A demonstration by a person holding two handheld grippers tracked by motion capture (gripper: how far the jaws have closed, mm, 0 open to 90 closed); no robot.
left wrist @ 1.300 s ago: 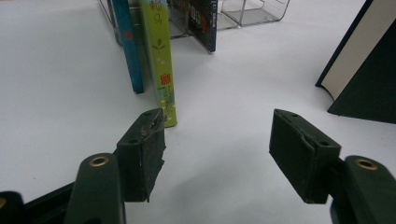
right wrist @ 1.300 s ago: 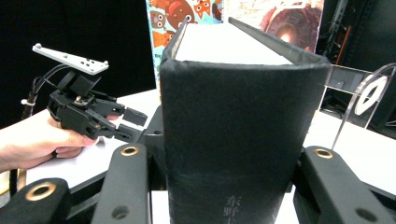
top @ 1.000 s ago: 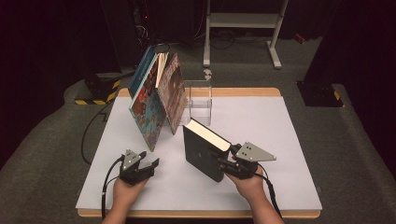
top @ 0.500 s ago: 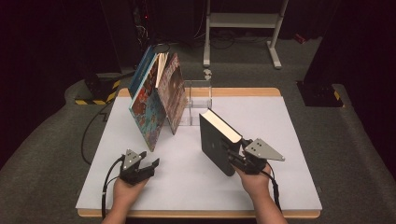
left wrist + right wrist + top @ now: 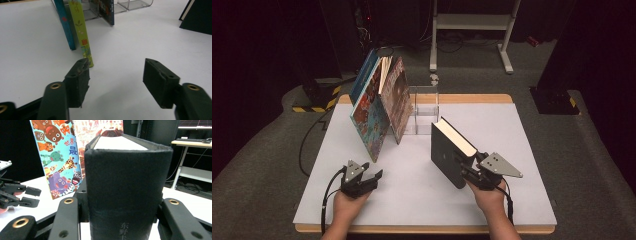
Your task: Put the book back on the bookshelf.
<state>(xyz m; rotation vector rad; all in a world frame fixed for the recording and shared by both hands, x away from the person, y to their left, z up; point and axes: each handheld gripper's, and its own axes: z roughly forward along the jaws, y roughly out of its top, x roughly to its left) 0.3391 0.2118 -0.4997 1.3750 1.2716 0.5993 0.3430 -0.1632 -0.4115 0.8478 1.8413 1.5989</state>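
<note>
Here, right gripper (image 5: 466,169): clamped on upright black book (image 5: 451,152), right of leaning picture books (image 5: 379,107).
Left gripper (image 5: 368,181): empty, jaws apart and just narrowing, hand low on table (image 5: 412,200).

In the right gripper view the black book (image 5: 127,190) runs off the bottom edge, so its spine lettering is cut short, and it hides the pads of the right tongs (image 5: 122,220). The animal picture book (image 5: 58,157) behind is cropped at the top. In the left gripper view the leaning books' spines (image 5: 82,35) are cut off above.
</note>
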